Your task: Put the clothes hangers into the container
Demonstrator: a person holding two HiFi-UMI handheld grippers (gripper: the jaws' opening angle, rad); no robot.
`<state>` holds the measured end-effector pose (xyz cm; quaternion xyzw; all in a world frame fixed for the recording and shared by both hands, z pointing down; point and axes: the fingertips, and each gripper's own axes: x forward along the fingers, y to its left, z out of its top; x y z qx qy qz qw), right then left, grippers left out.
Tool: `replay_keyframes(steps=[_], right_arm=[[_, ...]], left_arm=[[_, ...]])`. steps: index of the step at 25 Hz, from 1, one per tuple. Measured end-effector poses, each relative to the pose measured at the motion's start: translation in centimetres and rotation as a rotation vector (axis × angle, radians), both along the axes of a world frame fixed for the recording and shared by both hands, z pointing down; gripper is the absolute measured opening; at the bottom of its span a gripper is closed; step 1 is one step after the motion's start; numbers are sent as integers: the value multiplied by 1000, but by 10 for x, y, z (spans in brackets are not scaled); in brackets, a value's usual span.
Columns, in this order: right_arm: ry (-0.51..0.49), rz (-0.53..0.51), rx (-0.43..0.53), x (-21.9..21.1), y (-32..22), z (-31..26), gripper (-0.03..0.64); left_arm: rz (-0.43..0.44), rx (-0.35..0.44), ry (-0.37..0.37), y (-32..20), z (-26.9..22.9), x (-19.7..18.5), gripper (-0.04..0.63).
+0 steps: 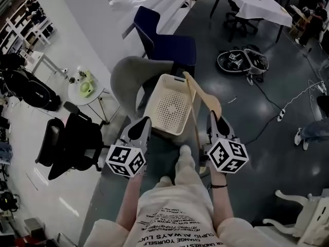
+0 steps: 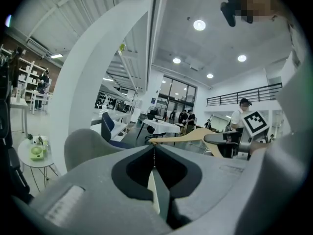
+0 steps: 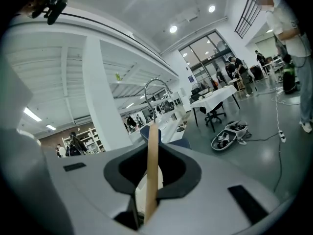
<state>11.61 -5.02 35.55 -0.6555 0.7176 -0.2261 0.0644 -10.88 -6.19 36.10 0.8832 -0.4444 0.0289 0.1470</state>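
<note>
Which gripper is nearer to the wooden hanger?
Right. The right gripper holds the hanger between its jaws; the left gripper is apart, at the basket's other side.

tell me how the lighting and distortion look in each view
Head view: dim, bluish, pale sheen on the floor, wooden hanger fairly sharp. Left gripper view: strong fisheye, black corners, ceiling lights glaring. Right gripper view: same bowed lines, the hanger slightly soft inside the right claw.

Both forearms reach forward, left gripper [image 1: 140, 129] closed, right gripper [image 1: 214, 122] clamped on the hanger [image 1: 205, 98].
</note>
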Motion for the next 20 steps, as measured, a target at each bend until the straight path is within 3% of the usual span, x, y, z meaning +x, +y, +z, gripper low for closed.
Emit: replay_keyframes(steps=[8, 14, 20], right_arm=[[-57, -82, -113, 16, -91, 44, 54], [-88, -184, -213, 1, -132, 92, 54], [-107, -214, -310, -5, -167, 140, 55]], left_arm=[[-94, -85, 13, -69, 29, 29, 23], [-156, -169, 28, -100, 65, 38, 23], [-227, -255, 45, -122, 105, 44, 23]])
